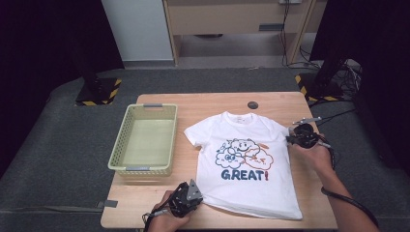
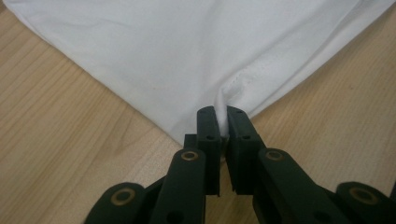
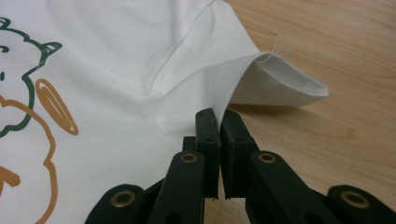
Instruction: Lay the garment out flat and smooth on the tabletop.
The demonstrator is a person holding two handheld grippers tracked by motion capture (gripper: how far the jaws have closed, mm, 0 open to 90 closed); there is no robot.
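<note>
A white T-shirt [image 1: 244,164] with a cartoon print and the word GREAT lies face up on the wooden table [image 1: 203,104], collar toward the far side. My left gripper [image 1: 196,199] is at the shirt's near left hem corner, shut on a pinch of that white fabric [image 2: 233,88]. My right gripper [image 1: 290,140] is at the shirt's right sleeve, shut on the sleeve's edge [image 3: 219,88], which is lifted and folded a little off the wood. In the right gripper view the print [image 3: 28,107] runs along the left.
A pale green plastic basket [image 1: 145,140] stands on the table to the left of the shirt. A small dark round disc [image 1: 253,105] lies near the far edge. Cables and yellow-black striped stand bases sit on the floor beyond the table.
</note>
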